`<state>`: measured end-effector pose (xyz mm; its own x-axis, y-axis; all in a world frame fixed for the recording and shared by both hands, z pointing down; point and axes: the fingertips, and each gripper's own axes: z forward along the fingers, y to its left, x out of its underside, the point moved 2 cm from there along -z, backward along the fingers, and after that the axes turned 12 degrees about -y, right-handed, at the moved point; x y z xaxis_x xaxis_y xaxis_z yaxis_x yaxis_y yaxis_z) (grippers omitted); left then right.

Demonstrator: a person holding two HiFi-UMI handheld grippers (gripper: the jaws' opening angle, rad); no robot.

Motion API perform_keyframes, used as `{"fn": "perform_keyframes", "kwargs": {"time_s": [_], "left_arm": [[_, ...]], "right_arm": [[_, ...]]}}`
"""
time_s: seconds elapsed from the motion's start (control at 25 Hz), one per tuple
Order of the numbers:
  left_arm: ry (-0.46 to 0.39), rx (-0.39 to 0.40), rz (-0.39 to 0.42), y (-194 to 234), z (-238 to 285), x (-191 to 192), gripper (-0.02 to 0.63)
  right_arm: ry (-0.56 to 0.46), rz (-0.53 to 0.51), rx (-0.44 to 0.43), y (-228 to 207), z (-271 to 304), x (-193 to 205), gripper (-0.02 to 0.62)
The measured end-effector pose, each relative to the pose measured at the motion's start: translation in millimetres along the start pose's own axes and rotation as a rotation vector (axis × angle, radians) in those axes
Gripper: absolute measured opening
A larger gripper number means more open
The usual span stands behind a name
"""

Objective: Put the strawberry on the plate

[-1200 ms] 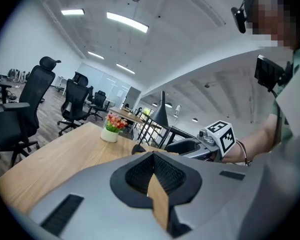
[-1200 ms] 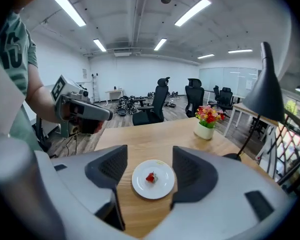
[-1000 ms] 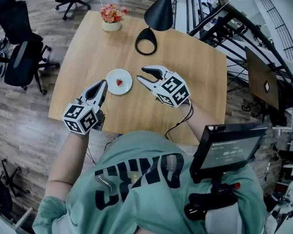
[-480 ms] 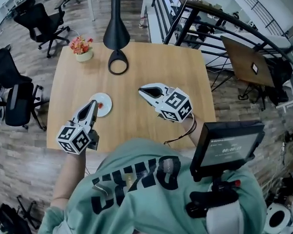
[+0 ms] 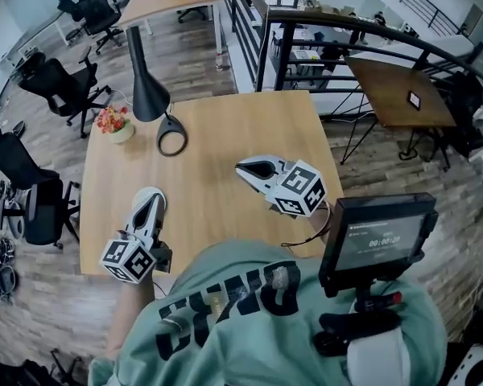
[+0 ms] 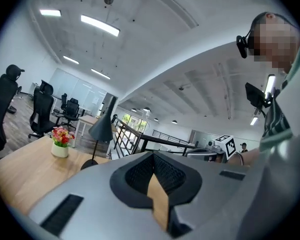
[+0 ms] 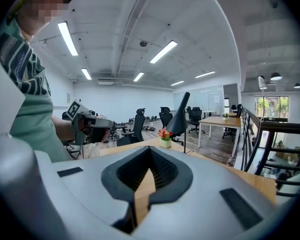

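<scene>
My left gripper [image 5: 152, 203] is low over the table's near left part, jaws together with nothing between them. A white edge around its tip looks like the plate [image 5: 139, 199]. The strawberry is hidden in every view. My right gripper [image 5: 243, 167] hovers over the middle of the table, shut and empty, pointing left. In the left gripper view the shut jaws [image 6: 152, 155] point across the table towards the lamp. The right gripper view also has its jaws [image 7: 150, 152] closed, with the left gripper [image 7: 85, 122] seen beyond them at the left.
A black desk lamp [image 5: 149, 95] with a ring base [image 5: 171, 140] stands at the table's far left. A flower pot [image 5: 113, 124] sits beside it. Office chairs [image 5: 32, 207] stand left of the wooden table [image 5: 249, 123]. A railing and another table [image 5: 394, 87] lie to the right.
The right gripper's jaws have closed and it has drawn back to the right of the plate. The left gripper now covers the plate. The head view has tilted up, showing more room.
</scene>
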<state>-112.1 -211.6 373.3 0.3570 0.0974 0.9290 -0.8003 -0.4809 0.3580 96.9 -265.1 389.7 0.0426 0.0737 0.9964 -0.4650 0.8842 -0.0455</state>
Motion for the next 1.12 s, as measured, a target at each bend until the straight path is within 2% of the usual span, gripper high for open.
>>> {"fn": "perform_keyframes", "kwargs": {"time_s": [0.2,0.52,0.72,1.12], "left_arm": [[0.006,0.038,-0.004,-36.1,12.5,6.9,0.002],[0.045,0.104,-0.021,-63.9,36.1,22.6,0.002],[0.068,0.132,-0.029,-66.5,40.6,24.8,0.002],[0.073,0.133,-0.04,-58.6,34.8,20.9,0.002]], "right_arm": [[-0.027,0.024,0.038,-3.2,-40.1,-4.0,0.006],[-0.05,0.059,0.105,-11.2,-78.6,1.7,0.006],[-0.047,0.066,0.113,-6.3,-78.4,1.4,0.006],[-0.046,0.053,0.111,1.5,-72.4,-3.3,0.006]]}}
